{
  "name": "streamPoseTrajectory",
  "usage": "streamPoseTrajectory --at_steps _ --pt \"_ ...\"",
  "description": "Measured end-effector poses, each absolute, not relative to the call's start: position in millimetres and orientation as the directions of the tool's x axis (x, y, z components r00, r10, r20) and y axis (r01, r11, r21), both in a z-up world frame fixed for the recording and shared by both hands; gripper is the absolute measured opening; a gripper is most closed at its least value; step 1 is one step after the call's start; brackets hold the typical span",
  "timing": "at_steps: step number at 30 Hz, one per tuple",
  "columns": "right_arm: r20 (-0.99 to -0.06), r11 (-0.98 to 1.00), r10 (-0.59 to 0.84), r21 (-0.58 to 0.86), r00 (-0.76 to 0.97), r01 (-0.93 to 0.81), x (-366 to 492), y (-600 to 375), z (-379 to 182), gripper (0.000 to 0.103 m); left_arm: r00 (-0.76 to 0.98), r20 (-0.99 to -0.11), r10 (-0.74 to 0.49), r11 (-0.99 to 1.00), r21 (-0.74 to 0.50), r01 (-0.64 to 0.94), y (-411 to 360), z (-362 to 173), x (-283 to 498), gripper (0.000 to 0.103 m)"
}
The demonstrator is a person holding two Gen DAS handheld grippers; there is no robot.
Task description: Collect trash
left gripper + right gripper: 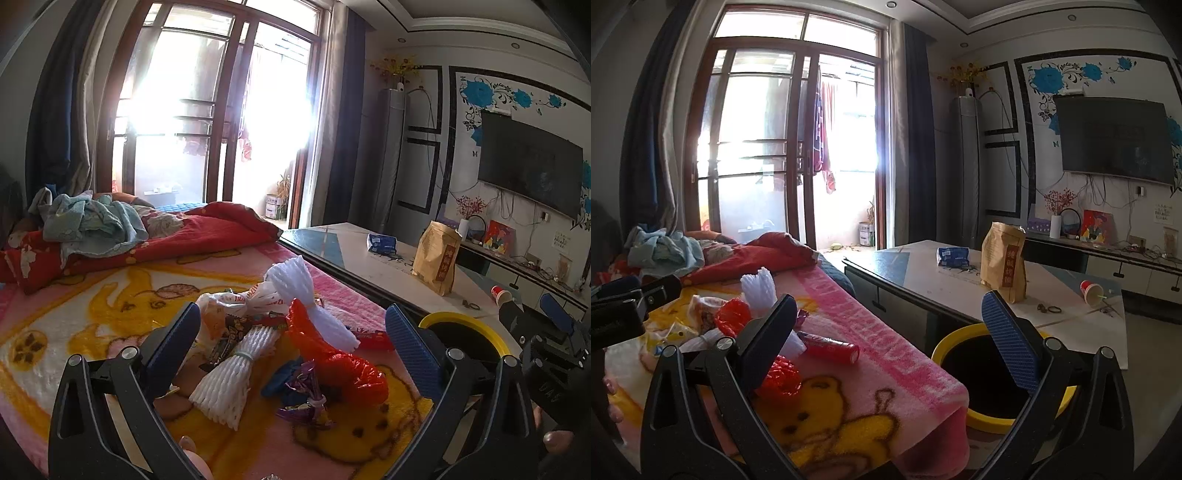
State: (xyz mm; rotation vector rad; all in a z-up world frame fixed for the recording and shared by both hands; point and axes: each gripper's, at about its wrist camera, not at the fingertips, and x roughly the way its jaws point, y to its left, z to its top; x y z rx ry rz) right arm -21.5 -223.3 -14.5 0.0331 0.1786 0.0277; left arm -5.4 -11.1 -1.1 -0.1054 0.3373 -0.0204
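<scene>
A pile of trash lies on the pink cartoon blanket (92, 314): white foam nets (236, 380), a red plastic bag (332, 354), a white printed bag (236, 299), purple wrappers (306, 395) and a red wrapper (831, 349). My left gripper (295, 332) is open and empty, its fingers either side of the pile. My right gripper (890, 325) is open and empty, over the blanket's edge beside the yellow-rimmed bin (964, 332). The bin also shows in the left wrist view (458, 319). The right gripper's body shows at the right of the left wrist view.
A low table (923, 273) stands past the bin with a brown paper bag (1004, 258), a blue packet (953, 256) and a tipped red cup (1091, 291). Crumpled red bedding and clothes (110, 229) lie at the far left. A TV (1115, 140) hangs on the right wall.
</scene>
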Motion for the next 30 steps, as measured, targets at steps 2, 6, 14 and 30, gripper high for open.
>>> streamPoseTrajectory --at_steps 2,6,14,30 --pt "-0.178 0.999 0.032 0.035 0.983 -0.026 -20.7 -223.4 -14.8 0.092 0.943 -0.330 -0.038 0.994 -0.107 0.002 -9.9 -0.3 -5.3 0.097" --pt "-0.178 0.999 0.032 0.036 0.983 -0.026 -21.4 -223.2 -14.7 0.092 0.943 -0.330 -0.037 0.994 -0.107 0.001 -10.0 -0.2 -5.3 0.097" --pt "-0.180 0.999 0.032 0.035 0.983 -0.026 -21.4 -223.0 -14.9 0.092 0.943 -0.331 -0.042 0.994 -0.110 0.005 -10.8 -0.3 -5.3 0.097" --pt "-0.181 0.999 0.031 0.033 0.983 -0.025 -20.5 -222.8 -18.4 0.092 0.940 -0.337 -0.046 0.993 -0.114 0.007 -8.7 -0.1 -4.8 0.097"
